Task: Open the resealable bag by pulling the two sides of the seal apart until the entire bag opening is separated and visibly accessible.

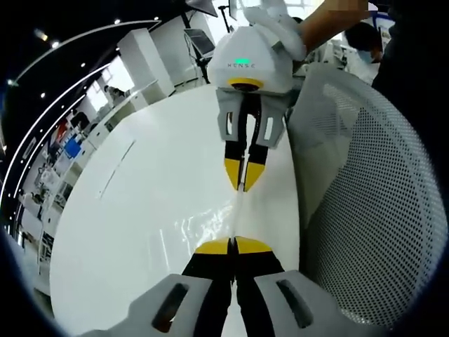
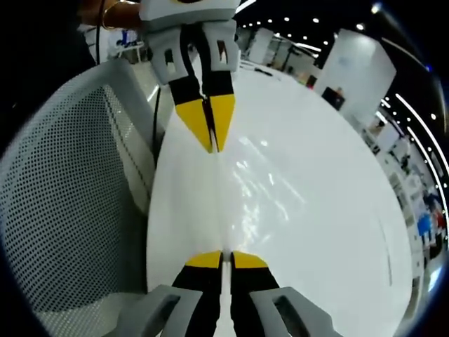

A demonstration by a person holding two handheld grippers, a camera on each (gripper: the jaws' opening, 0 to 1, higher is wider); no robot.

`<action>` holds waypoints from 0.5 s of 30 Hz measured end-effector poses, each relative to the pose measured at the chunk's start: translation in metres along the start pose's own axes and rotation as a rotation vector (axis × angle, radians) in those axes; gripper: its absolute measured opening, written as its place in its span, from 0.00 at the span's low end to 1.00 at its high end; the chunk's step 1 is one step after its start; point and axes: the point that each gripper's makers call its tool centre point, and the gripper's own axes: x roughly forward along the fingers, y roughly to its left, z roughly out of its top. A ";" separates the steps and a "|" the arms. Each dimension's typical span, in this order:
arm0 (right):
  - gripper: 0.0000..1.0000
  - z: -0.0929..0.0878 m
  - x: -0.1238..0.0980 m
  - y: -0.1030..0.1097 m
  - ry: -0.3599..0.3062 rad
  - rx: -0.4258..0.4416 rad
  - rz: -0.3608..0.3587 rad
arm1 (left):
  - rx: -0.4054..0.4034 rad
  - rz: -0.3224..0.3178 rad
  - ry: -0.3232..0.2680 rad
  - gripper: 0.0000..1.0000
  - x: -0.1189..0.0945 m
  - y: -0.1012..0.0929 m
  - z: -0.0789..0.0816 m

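A clear resealable bag [image 1: 205, 226] hangs stretched between my two grippers above the white table; its glossy film [image 2: 261, 188] is hard to make out against the white. My left gripper [image 1: 233, 244] is shut on the bag's near edge, yellow tips pressed together. Facing it, my right gripper [image 1: 243, 184] is shut on the opposite edge. In the right gripper view, my right gripper [image 2: 226, 258] pinches the film at the bottom and the left gripper [image 2: 212, 144] pinches it at the top. The seal line itself is too faint to tell apart.
A white table [image 1: 133, 189] lies under the bag and runs far back [image 2: 337, 225]. A white mesh chair back [image 1: 372, 210] stands close beside both grippers [image 2: 70, 203]. A person's gloved hand [image 1: 280, 28] holds the right gripper. Shelves and desks line the room behind.
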 end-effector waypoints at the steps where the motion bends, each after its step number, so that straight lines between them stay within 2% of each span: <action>1: 0.00 0.000 0.000 0.000 0.000 0.001 -0.001 | 0.000 0.011 -0.002 0.00 0.000 0.002 0.000; 9: 0.00 -0.010 -0.002 0.001 0.018 0.006 -0.004 | -0.022 0.005 -0.002 0.00 -0.002 0.000 -0.003; 11: 0.00 -0.018 -0.003 0.000 0.048 -0.006 -0.006 | -0.025 0.004 0.002 0.00 -0.003 0.000 -0.005; 12: 0.00 -0.015 -0.003 0.001 0.018 0.023 -0.003 | -0.030 0.001 0.000 0.00 -0.003 -0.001 -0.005; 15: 0.00 -0.015 -0.004 -0.001 0.007 0.049 -0.006 | -0.023 0.002 0.003 0.00 -0.003 0.000 -0.005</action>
